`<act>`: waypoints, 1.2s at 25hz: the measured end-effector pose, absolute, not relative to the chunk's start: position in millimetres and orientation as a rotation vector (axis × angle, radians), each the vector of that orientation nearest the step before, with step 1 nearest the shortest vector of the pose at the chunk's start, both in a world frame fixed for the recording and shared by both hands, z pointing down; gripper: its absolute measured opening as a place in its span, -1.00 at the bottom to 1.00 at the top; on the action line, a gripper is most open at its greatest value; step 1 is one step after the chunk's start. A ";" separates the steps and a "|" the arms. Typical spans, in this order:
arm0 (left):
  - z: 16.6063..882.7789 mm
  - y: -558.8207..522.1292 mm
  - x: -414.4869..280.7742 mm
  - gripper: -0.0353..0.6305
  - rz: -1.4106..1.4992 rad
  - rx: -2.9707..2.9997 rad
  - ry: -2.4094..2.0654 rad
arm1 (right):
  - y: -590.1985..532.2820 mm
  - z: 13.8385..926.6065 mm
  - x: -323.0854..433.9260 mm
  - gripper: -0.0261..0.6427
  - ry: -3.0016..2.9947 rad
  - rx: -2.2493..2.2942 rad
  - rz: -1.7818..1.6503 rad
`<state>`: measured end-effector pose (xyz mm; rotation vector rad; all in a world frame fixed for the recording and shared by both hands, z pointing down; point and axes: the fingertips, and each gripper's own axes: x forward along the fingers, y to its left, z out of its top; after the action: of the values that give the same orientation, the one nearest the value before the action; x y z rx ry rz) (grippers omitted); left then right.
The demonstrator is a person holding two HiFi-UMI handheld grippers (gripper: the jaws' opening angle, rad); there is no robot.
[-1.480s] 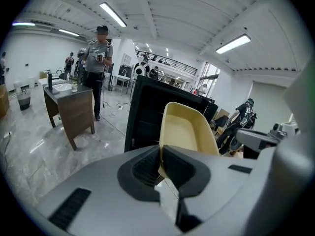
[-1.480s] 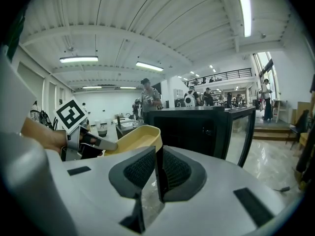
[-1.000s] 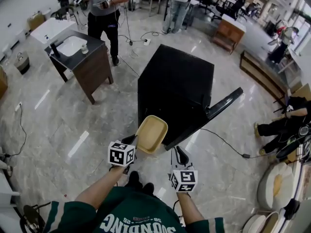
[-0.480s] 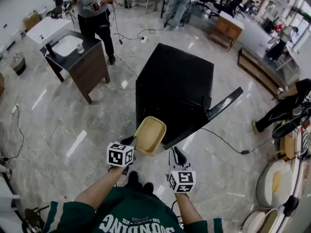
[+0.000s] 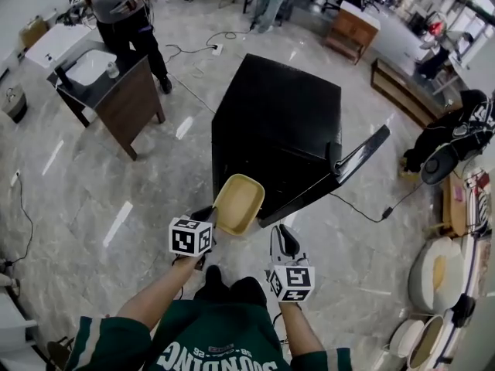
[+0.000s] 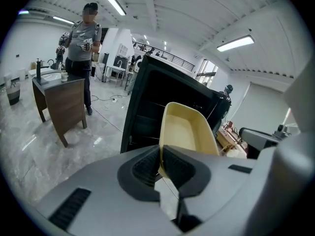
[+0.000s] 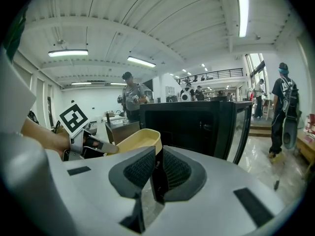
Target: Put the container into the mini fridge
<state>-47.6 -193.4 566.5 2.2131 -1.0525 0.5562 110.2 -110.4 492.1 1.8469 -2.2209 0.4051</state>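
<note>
While the mini fridge (image 5: pixel 274 130) stood open: left gripper (image 6: pixel 161 154) pinched the container (image 6: pixel 186 129) rim
Right gripper (image 7: pixel 158 161): pressed together, empty

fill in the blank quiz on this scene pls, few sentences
1. The left tongs are shut on the container at its ____.
2. The fridge has its door ____.
3. The right tongs are shut and hold ____.
Missing words: rim; open; nothing.
</note>
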 end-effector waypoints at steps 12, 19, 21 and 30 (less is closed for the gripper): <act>603.6 -236.6 -32.6 -0.82 0.593 2.166 -1.043 | -139.9 522.1 117.8 -0.81 -2.202 1.843 0.470; 620.6 -249.2 -9.1 -0.82 0.596 2.145 -1.026 | -144.2 536.4 137.8 -0.81 -2.181 1.842 0.507; 625.4 -255.4 -9.4 -0.82 0.602 2.140 -1.034 | -145.4 537.6 137.1 -0.81 -2.186 1.831 0.507; 646.2 -274.7 -0.8 -0.82 0.599 2.101 -1.069 | -135.4 555.3 141.9 -0.81 -2.170 1.814 0.572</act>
<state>-0.8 -274.7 646.2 2.1011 -1.0688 0.5991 141.9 -135.4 555.3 1.8140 -2.1702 0.5718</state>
